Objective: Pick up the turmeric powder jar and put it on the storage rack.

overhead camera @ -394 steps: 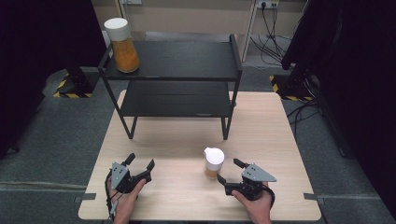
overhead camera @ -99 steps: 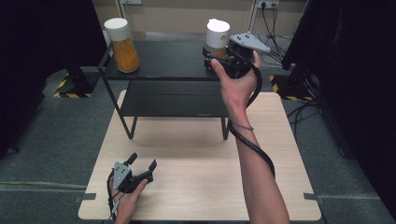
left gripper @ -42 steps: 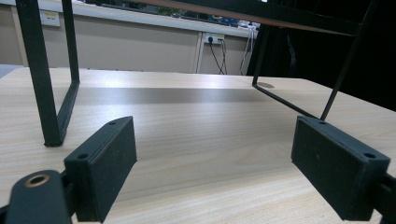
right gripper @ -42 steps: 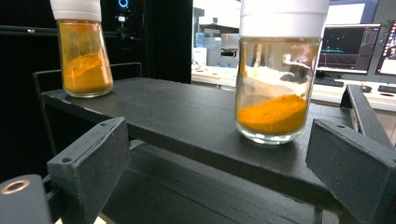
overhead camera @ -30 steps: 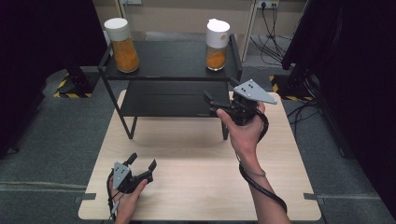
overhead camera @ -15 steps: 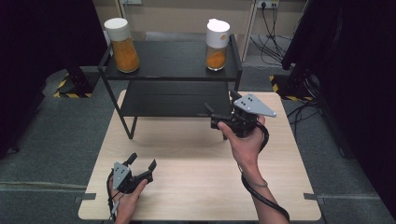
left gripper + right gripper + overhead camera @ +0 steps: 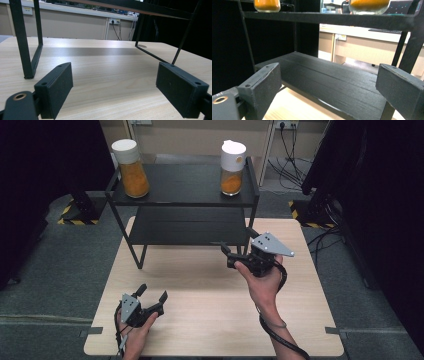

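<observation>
The small jar [image 7: 232,167] stands upright at the right end of the rack's [image 7: 185,185] top shelf, near its front right corner, well apart from the big jar [image 7: 131,168] at the left end. Your right tool [image 7: 235,251] hangs above the right half of the tabletop [image 7: 200,285], just in front of the rack's right front leg, its jaws apart and empty; in the right gripper view the lower shelf [image 7: 332,80] lies between the two pads and the jar bottoms sit above it. Your left tool [image 7: 151,296] rests near the front left corner of the tabletop, jaws apart and holding nothing.

The step in hand looks like the retreat after placing. Bring the right tool back and down toward the front right of the tabletop, clear of the leg and the shelf edge, so that neither the jaws nor the trailing cable [image 7: 280,340] knocks the rack and rocks the jars. Leave the jaws apart and keep the left tool still.

Against the earliest frame, the small jar has gone from the tabletop near the front edge to the top shelf. Over the last second the jar has not moved, while the right tool has drawn back from the rack toward you and sunk lower. The left tool is where it was throughout.
</observation>
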{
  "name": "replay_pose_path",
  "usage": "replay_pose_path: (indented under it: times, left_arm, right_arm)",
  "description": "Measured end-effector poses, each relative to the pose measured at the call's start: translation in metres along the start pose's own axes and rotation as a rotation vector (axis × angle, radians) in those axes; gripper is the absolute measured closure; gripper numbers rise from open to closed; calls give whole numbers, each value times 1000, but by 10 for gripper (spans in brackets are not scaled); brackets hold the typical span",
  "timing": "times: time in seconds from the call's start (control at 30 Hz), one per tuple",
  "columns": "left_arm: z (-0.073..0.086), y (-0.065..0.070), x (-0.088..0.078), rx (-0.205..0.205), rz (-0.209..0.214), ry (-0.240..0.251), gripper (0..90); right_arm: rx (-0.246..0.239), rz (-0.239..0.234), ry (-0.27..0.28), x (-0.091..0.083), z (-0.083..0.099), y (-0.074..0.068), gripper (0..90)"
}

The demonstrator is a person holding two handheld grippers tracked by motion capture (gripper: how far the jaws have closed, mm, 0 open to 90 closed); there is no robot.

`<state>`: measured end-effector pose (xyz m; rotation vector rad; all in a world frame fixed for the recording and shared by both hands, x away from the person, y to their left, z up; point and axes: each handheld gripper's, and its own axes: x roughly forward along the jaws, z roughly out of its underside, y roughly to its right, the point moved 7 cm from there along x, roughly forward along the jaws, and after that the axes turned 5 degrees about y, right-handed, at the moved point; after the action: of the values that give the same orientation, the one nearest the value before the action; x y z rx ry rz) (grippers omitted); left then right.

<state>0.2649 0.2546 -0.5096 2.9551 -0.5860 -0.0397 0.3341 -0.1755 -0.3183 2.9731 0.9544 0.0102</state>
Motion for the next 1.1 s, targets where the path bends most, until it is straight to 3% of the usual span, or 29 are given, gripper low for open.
replay_pose_path:
  times: [0.67, 1.1]
  left_arm:
    - [0, 0, 0, 1, 0, -1, 133]
    - [0, 0, 0, 1, 0, 0, 134]
  right_arm:
    - [18, -19, -30, -7, 29, -5, 65]
    - [43, -30, -68, -10, 58, -7, 65]
